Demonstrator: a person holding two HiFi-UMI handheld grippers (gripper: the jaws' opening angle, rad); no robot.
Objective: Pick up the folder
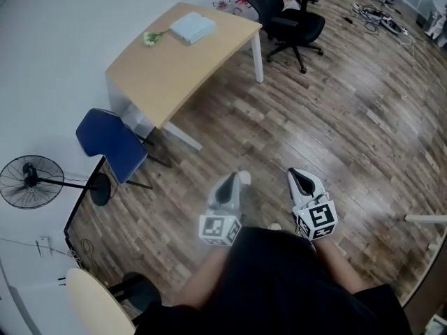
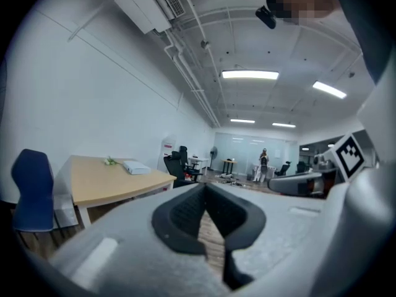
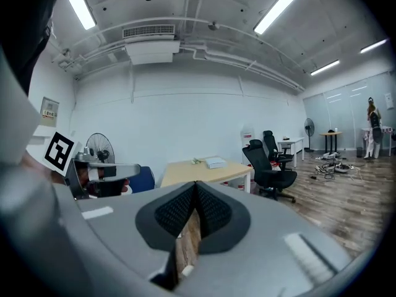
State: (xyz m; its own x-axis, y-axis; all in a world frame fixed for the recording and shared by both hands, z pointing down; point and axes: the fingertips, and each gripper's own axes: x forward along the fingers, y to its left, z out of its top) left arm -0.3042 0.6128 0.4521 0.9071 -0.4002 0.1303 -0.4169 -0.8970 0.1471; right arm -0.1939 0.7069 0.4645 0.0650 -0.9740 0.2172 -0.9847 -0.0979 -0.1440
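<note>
A pale, flat folder lies near the far end of a wooden table; it also shows as the folder in the left gripper view and the folder in the right gripper view. My left gripper and right gripper are held side by side over the wood floor, well short of the table. Both are shut with nothing between their pads. The left gripper and right gripper point roughly level toward the room.
A blue chair stands at the table's near corner, with a floor fan to its left. A black office chair sits beyond the table's right end. Cables lie on the far floor. A small green item rests beside the folder.
</note>
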